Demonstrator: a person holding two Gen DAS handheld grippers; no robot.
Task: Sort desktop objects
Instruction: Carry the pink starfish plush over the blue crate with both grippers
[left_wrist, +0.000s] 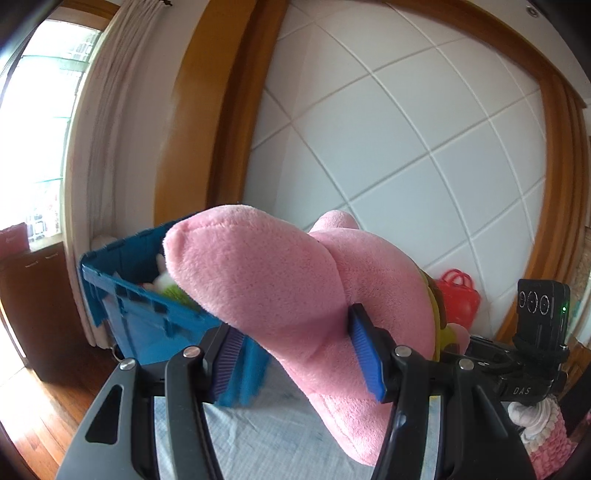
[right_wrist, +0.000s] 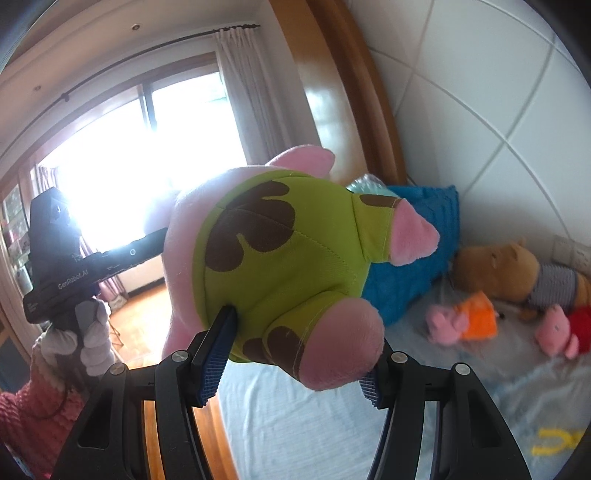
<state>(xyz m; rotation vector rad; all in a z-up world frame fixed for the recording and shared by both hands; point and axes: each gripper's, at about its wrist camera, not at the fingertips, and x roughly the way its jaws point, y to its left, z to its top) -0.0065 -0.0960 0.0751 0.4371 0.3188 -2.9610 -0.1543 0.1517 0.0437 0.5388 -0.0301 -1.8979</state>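
A big pink star-shaped plush toy (left_wrist: 295, 280) in green shorts with brown patches (right_wrist: 280, 258) hangs in the air between both grippers. My left gripper (left_wrist: 295, 328) is shut on one pink limb, its blue pads pressed into the fabric. My right gripper (right_wrist: 299, 347) is shut on the toy's lower body at the shorts, one pad dug into the green cloth and the other hidden behind a pink leg. A blue crate (left_wrist: 140, 314) with soft toys inside stands on the bed, ahead and to the left of the plush.
A red basket (left_wrist: 458, 299) sits by the white panelled wall. On the bed lie a blue pillow (right_wrist: 417, 258), a brown bear (right_wrist: 517, 269) and two small pink pig toys (right_wrist: 461, 321). Gloved hands (right_wrist: 92, 339) hold the handles. Wooden floor lies to the left.
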